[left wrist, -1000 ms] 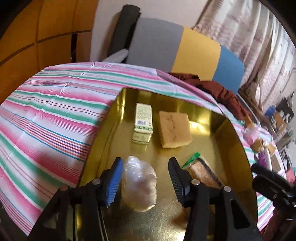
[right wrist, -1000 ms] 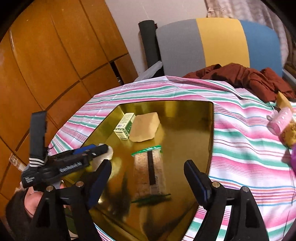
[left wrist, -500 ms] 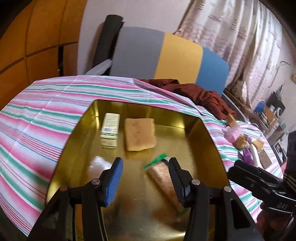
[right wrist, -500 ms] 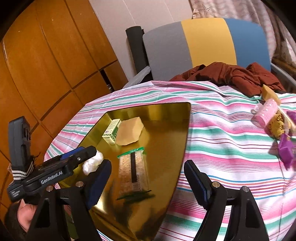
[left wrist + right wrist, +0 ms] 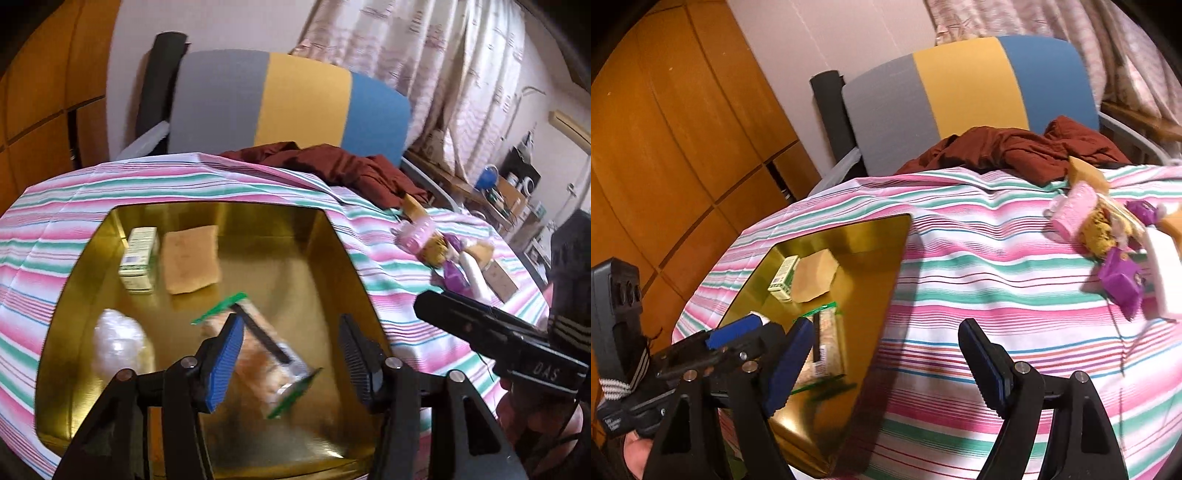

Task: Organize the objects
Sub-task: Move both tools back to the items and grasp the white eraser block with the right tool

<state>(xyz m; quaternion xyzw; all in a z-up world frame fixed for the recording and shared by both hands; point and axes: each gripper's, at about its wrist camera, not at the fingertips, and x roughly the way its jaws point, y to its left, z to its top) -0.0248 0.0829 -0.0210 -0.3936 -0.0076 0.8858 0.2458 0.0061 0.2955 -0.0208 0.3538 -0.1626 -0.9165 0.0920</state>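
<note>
A gold tray (image 5: 332, 266) lies on the striped cloth. It holds a green-and-white box (image 5: 139, 258), a tan sponge (image 5: 190, 258), a clear bag of white pieces (image 5: 118, 345) and a snack packet with green ends (image 5: 266, 363). My left gripper (image 5: 290, 363) hovers over the packet with its jaws opening; the pads touch nothing. My right gripper (image 5: 886, 365) stands open above the cloth at the tray's right edge (image 5: 886, 295), empty. A pile of loose items lies on the cloth to the right: a pink piece (image 5: 1073, 212), a yellow packet (image 5: 1099, 229), a purple packet (image 5: 1121, 282).
A chair with a grey, yellow and blue back (image 5: 295, 103) stands behind the table with a dark red cloth (image 5: 343, 166) on it. Wooden panels (image 5: 665, 147) are on the left. A white bottle (image 5: 1163, 273) lies in the pile.
My left gripper has swung right, away from the clear bag, which stays on the tray, and its jaws have widened. My right gripper has swung right, bringing the pile closer.
</note>
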